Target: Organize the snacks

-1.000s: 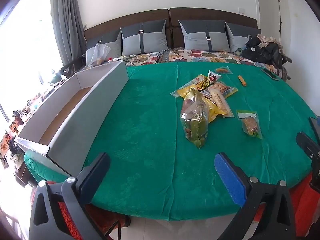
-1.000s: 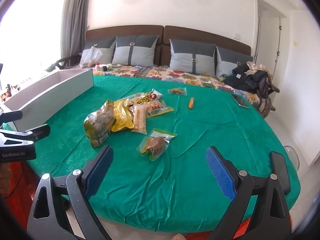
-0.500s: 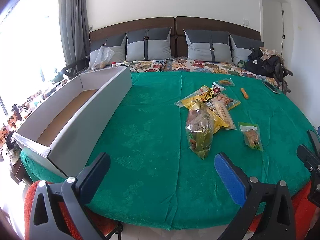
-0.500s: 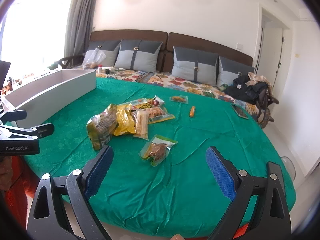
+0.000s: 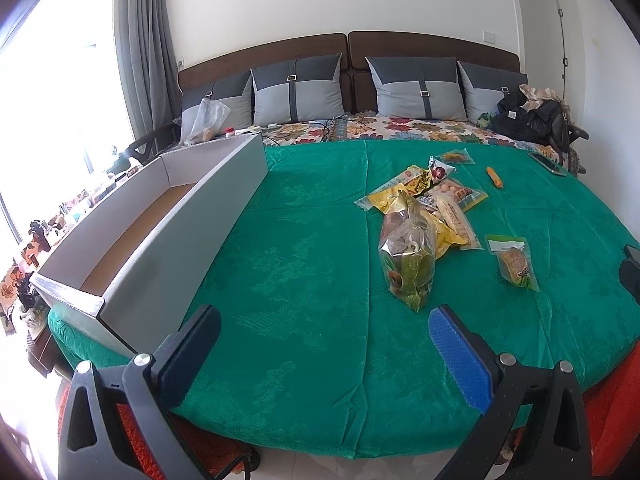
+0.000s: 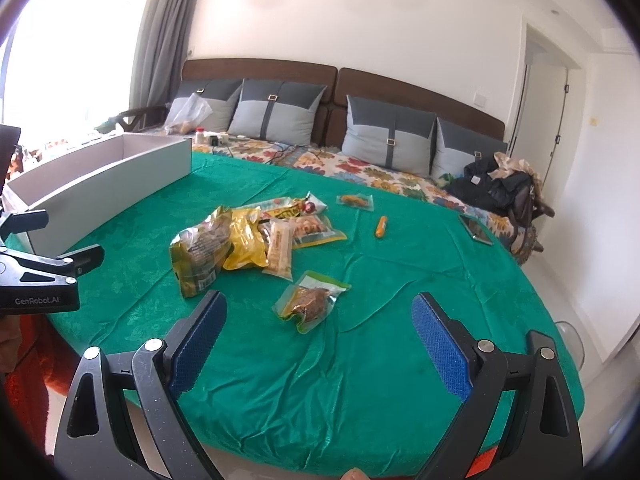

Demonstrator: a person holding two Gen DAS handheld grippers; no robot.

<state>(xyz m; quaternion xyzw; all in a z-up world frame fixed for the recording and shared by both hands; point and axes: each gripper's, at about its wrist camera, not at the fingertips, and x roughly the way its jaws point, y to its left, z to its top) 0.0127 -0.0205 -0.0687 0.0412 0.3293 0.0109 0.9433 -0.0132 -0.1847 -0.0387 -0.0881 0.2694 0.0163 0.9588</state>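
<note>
Left wrist view is showing the long grey box (image 5: 168, 216) sitting empty along the left edge of the green-clothed worktop (image 5: 304, 264), brown floor bare. Snack packets (image 5: 420, 216) are lying heaped mid-cloth, one packet (image 6: 310, 300) lying apart nearer the right gripper (image 6: 320, 332). Behind, a cushioned sofa (image 6: 320, 120) is lining the wall. Both the left gripper (image 5: 324, 336) and the right are hanging with jaws wide apart, holding nothing.

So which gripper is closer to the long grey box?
Left. The left gripper hangs beside the grey box's near corner; the right gripper is farther right, facing the snack pile.
</note>
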